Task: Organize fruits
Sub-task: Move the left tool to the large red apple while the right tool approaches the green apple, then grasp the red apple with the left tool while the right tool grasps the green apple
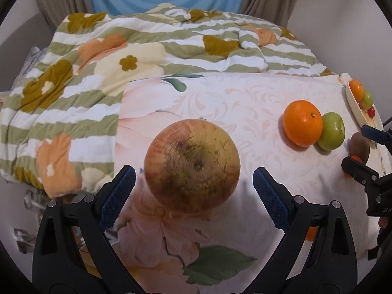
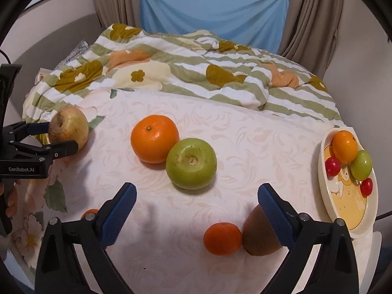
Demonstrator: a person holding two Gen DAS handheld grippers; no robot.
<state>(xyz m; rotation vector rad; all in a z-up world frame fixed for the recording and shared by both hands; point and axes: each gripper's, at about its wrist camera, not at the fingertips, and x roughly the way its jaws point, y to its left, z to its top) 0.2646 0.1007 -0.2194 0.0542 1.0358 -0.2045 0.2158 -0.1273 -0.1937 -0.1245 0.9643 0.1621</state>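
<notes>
With both grippers' fingers spread wide, we centre the left gripper [image 1: 193, 193] around the big apple [image 1: 191, 165] before closing, while the right gripper [image 2: 197, 210] hovers near the kiwi [image 2: 261, 232].

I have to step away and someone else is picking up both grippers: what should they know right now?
Left gripper: open, fingers either side of the big reddish-yellow apple, not pressing it.
Right gripper: open, empty, above the small orange and kiwi.
Done: the plate at right holds an orange, a green fruit and two small red ones.
Left: the apple, large orange, green apple, small orange and kiwi lie loose on the cloth.
</notes>
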